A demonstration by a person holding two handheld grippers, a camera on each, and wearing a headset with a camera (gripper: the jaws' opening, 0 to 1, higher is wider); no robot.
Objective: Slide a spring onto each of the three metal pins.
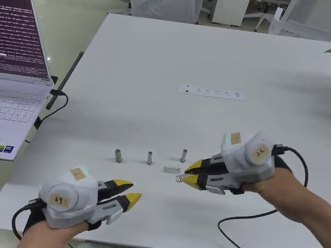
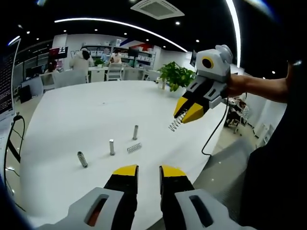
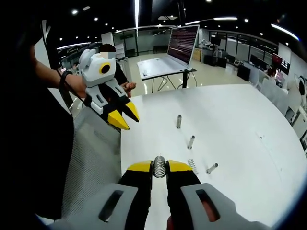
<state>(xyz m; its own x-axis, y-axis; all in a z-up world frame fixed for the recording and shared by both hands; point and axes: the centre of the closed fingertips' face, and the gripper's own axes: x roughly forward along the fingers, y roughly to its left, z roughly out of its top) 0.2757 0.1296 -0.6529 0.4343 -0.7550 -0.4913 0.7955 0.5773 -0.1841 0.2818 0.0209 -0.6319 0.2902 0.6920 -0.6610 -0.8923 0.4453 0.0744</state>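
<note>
**Head view.** The right tool (image 1: 193,173) was clenched on one end of the held spring (image 1: 180,177). The free length projected past its tips, so the open end could be presented to a pin. Just ahead of those tips the loose spring (image 1: 171,169) lay flat on the tabletop (image 1: 155,77), within easy reach for a later pick. Beyond it three pins stood upright in a row: the near pin (image 1: 183,155), the middle pin (image 1: 149,157) and the far pin (image 1: 118,155). The far pin appeared to carry a spring already. The left tool (image 1: 132,190) hovered short of the row, released and empty, probably held in reserve.

**Left gripper view.** The left tool's jaws stood apart with nothing between them, and the row of pins lay ahead of them. The right tool (image 2: 187,111) hung above and to the right of them, the held spring (image 2: 174,123) angling down from its tips.

**Right gripper view.** The held spring (image 3: 159,166) sat pinched between the tips and pointed forward. The near pin (image 3: 211,168) lay ahead and to the right. It was judged the likeliest pin to receive this spring.
</note>
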